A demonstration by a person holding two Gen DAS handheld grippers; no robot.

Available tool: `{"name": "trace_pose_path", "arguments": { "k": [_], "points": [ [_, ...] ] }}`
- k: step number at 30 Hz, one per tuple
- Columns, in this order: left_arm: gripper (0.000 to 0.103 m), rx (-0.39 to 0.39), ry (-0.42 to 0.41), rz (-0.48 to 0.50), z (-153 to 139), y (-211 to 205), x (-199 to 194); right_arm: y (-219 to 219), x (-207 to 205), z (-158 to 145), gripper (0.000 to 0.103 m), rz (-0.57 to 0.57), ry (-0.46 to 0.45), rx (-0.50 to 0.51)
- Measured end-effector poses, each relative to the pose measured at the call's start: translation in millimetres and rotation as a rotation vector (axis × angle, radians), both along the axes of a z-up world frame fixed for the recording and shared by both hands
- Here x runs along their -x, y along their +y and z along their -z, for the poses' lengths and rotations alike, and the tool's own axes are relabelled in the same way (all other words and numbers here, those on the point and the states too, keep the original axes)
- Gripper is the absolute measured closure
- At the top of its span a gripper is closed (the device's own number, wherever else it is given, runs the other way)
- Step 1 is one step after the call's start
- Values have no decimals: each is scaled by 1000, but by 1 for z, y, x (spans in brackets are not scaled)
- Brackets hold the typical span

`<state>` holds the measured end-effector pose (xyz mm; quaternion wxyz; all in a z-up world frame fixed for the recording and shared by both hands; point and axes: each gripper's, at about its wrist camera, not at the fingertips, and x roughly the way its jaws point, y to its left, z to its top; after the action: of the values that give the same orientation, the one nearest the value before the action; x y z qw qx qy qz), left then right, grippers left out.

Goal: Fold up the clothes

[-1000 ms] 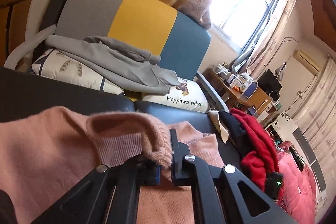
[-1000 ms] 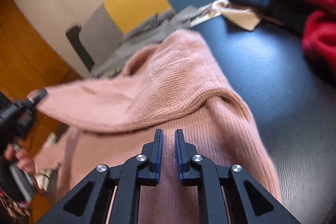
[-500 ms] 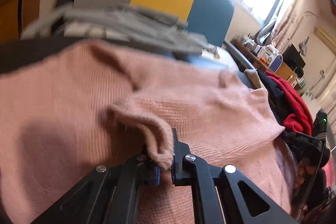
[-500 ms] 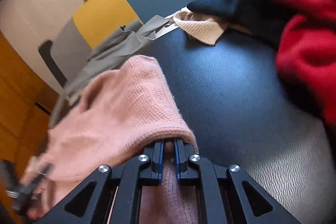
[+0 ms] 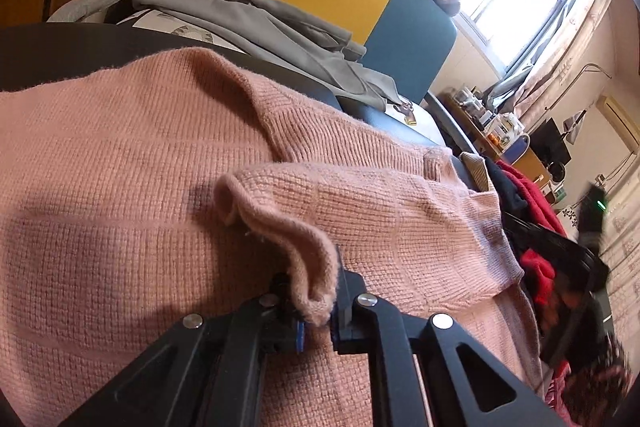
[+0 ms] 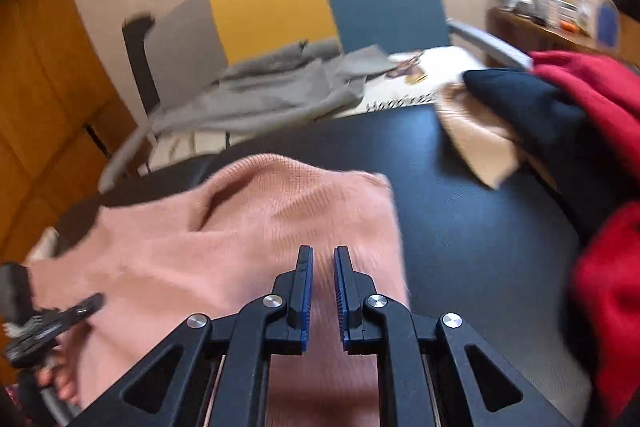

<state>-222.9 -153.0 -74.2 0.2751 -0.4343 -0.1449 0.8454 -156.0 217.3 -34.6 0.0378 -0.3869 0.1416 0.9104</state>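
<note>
Two claws are working: the left claw is opening around the pink sweater cuff on the black counter; the right claw, narrow and empty, is also opening. The loosening cuff could be springing back and undoing the fold.

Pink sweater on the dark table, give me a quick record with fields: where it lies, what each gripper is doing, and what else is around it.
garment: pink sweater, spread on dark table
left gripper: jaws opening, sweater's cuff between them
right gripper: jaws opening, nothing between them, above the sweater
pile: red garment, navy garment, beige knit on the table's right side
behind: grey garment on the sofa
</note>
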Motion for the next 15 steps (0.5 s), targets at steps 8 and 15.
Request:
{"name": "trace_pose_path", "arguments": {
  "k": [8, 15],
  "points": [
    [94, -15, -6, 4, 2, -1, 2, 39, 15, 28, 103, 197, -25, 12],
    [94, -33, -20, 6, 3, -6, 5, 9, -22, -1, 99, 159, 12, -63]
  ]
}}
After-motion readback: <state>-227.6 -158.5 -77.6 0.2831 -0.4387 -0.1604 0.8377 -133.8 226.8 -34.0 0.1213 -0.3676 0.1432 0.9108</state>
